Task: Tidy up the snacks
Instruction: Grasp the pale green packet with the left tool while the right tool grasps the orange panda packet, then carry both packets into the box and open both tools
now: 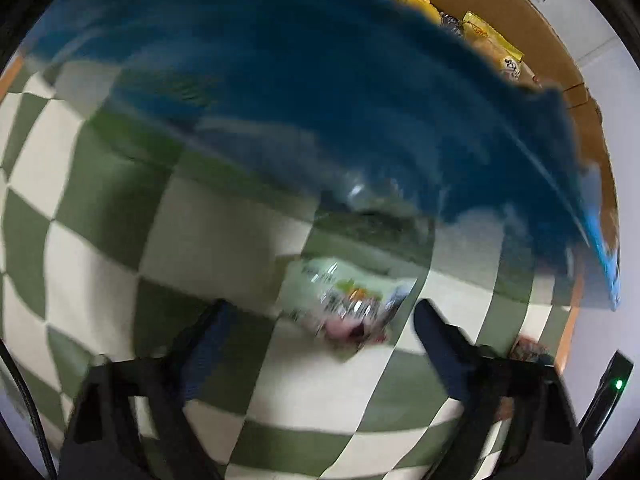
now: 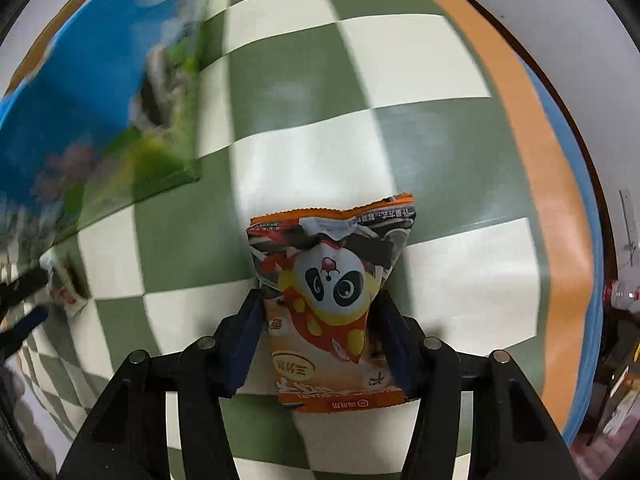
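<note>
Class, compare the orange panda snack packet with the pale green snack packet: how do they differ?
The orange panda snack packet is pinched between the right gripper pads; the pale green snack packet lies free between the left gripper fingers. One shows sharp, the other blurred. Both rest on the checkered cloth.

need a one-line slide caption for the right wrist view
Right gripper closed on an orange panda snack packet over the green-and-white checkered cloth, blue box at left.

Right gripper pointing down, clamped; left gripper jaws apart
</note>
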